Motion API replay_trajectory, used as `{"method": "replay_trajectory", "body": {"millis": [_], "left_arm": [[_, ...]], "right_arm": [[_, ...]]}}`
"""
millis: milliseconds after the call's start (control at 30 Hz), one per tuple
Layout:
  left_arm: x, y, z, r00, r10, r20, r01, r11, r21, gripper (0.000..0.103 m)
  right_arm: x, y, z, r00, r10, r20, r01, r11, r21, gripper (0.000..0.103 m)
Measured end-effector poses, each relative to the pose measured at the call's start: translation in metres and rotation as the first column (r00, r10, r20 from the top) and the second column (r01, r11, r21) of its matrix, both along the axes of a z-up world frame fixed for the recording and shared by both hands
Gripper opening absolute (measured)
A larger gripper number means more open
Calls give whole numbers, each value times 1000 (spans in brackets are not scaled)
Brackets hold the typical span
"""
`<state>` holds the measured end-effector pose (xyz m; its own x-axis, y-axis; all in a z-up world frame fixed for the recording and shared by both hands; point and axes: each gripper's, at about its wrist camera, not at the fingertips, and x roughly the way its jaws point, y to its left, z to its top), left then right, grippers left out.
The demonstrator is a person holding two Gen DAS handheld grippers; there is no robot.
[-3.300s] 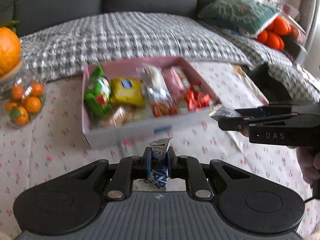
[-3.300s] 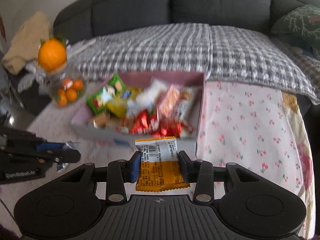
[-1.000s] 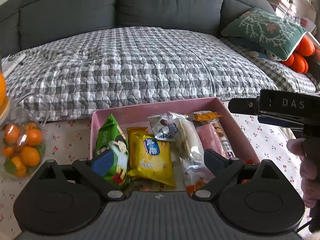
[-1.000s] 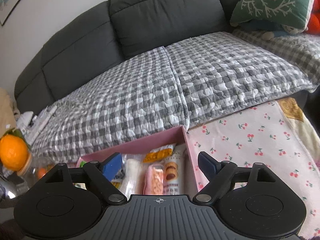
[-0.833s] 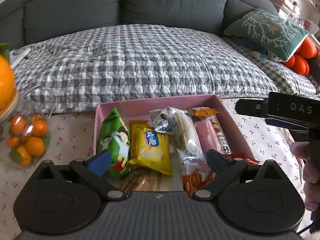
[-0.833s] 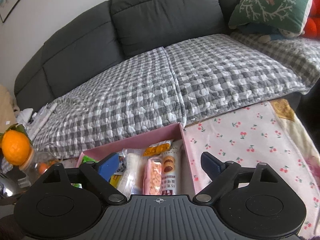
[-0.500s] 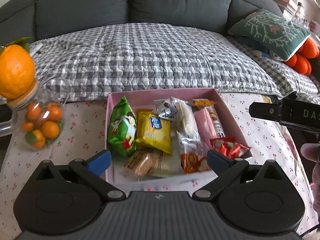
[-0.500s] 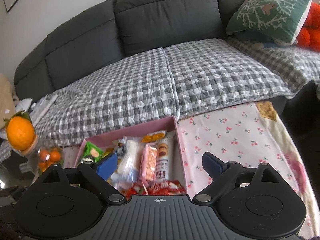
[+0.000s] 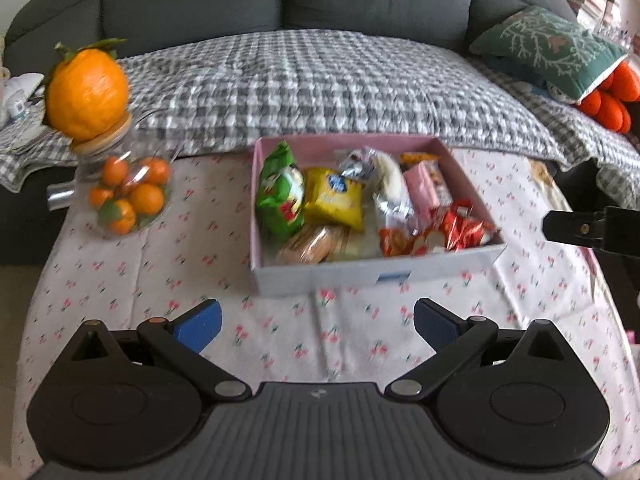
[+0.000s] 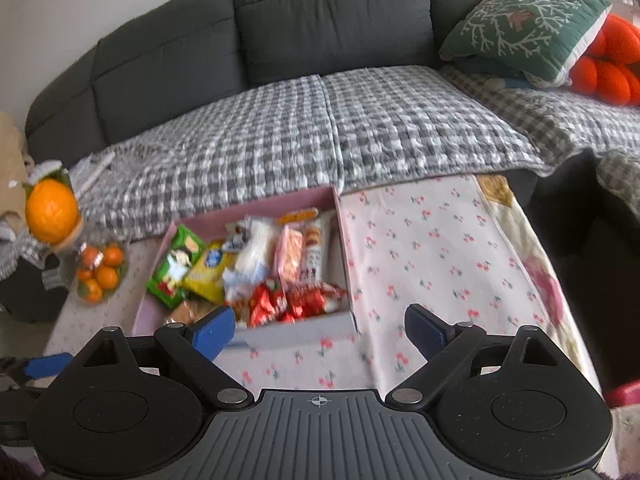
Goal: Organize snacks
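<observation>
Pink inside and white outside, the snack box (image 9: pixel 372 268) stands on the bench (image 9: pixel 120 272), which is covered by a cloth with small cherries. The box is full of snacks: a green bag (image 9: pixel 278 196) stands at its left wall, a yellow packet (image 9: pixel 334 200) lies just beside the bag, a pink wrapper (image 9: pixel 420 194) lies further to the right, and red wrapped sweets (image 9: pixel 460 228) fill the near right corner. The left gripper (image 9: pixel 318 324) hangs above the cloth in front of the box, its jaws spread wide with nothing between them. The right gripper (image 10: pixel 318 328) is also before the box, its jaws wide apart and empty. A glass jar of small oranges (image 9: pixel 126 196) stands well to the left of the box, with one big orange (image 9: pixel 86 88) resting on its lid. Behind the bench is a grey sofa (image 10: pixel 320 32) under a checked blanket (image 9: pixel 320 92).
</observation>
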<state>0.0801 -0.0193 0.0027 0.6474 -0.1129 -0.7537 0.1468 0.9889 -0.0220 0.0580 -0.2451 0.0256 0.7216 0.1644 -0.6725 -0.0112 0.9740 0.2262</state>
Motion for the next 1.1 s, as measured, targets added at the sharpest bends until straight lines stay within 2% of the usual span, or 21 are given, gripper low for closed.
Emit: {"method": "replay_trajectory", "body": {"millis": [267, 500, 700, 900, 1100], "left_arm": [[-26, 4, -2, 999, 26, -31, -27, 1000, -12, 102], [-38, 8, -12, 994, 101, -52, -100, 995, 21, 102], [-49, 1, -14, 995, 87, -49, -83, 993, 80, 102], [-54, -2, -14, 995, 97, -38, -93, 991, 98, 102], [-55, -3, -15, 993, 107, -38, -103, 990, 100, 102]], "right_arm": [[-31, 12, -3, 999, 0, -50, -2, 999, -45, 94], [-52, 24, -14, 998, 21, -67, -28, 995, -97, 98], [-58, 25, -19, 995, 13, -97, -24, 993, -115, 98], [-64, 32, -19, 996, 28, -81, -42, 985, -167, 98], [-66, 38, -20, 995, 45, -94, -59, 986, -156, 98]]}}
